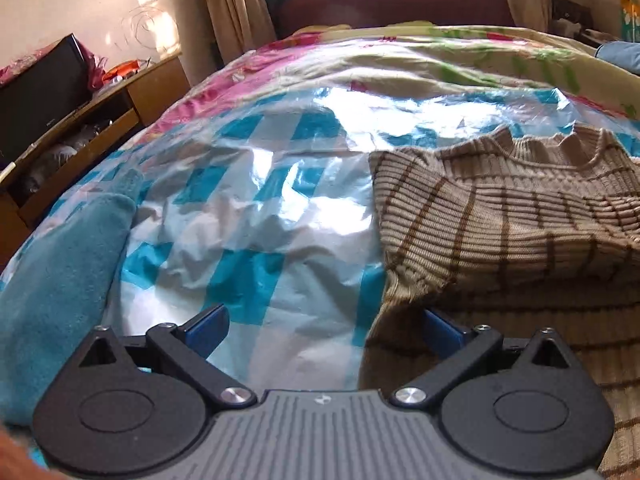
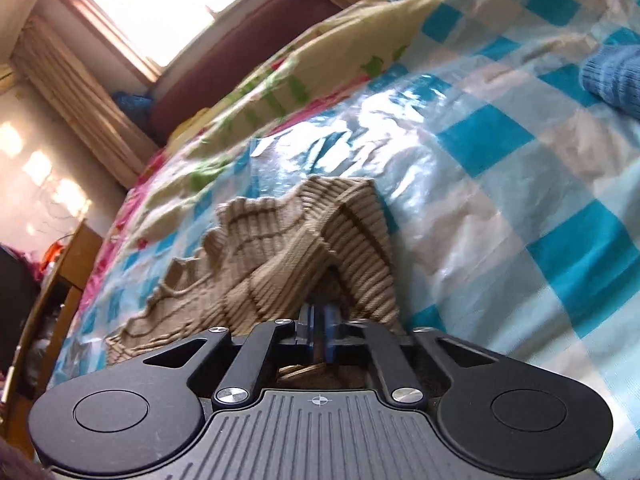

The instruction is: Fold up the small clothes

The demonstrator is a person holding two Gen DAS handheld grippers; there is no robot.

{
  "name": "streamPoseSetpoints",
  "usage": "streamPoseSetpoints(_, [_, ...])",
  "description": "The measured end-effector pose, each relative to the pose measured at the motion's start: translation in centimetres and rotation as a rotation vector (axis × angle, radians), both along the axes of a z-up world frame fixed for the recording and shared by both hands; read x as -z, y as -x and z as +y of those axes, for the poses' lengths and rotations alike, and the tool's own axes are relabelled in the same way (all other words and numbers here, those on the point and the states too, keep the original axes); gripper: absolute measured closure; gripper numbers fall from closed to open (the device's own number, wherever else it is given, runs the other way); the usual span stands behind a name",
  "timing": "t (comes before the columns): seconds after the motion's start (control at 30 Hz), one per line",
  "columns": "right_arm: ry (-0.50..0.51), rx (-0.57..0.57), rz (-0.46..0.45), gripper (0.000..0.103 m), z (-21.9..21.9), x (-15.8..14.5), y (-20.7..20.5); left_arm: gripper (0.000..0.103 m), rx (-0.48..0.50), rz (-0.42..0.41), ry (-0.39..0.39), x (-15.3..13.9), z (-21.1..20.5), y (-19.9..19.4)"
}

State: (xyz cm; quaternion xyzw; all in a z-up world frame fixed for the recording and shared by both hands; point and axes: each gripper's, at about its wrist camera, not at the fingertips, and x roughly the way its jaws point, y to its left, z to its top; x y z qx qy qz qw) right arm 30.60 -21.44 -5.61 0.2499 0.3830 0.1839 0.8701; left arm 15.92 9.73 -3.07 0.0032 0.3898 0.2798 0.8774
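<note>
My right claw point(image 2: 320, 320) pinches a fold of the soft, light, floppy ribbed sweater point(image 2: 288, 256) at mid-frame on the bed point(image 2: 520, 184), best gripped at edges, while my left claw point(image 1: 326, 330) gapes empty.

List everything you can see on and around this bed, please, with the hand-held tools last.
Beige ribbed knit sweater with brown stripes: one, lying on the sheet, partly folded.
Blue-and-white checked plastic sheet: one, spread over the bed.
Floral bedspread: one, pink, green and cream, beyond the sheet.
Teal fleece cloth: one, at the sheet's left edge.
Blue knit garment: one, at the sheet's right.
Wooden cabinet: one, brown, left of the bed.
Window: one, bright, behind the bed.
Left tool: black, open, at the sweater's edge.
Right tool: black, shut on the sweater.
</note>
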Motion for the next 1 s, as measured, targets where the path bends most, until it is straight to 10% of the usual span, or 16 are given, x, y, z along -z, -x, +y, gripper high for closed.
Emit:
streamPoseSetpoints(0.6, [-0.107, -0.014, 0.006, 0.073, 0.4, 0.2, -1.4, 0.000, 0.040, -0.029, -0.004, 0.6, -0.2, -3.1])
streamPoseSetpoints(0.8, [-0.114, 0.019, 0.025, 0.097, 0.5, 0.4, -1.8, 0.000, 0.037, -0.047, -0.021, -0.1, -0.1, -3.2])
streamPoseSetpoints(1.0, [-0.056, 0.010, -0.006, 0.099, 0.4, -0.3, -0.9, 0.000, 0.018, -0.015, -0.016, 0.8, 0.3, -3.7])
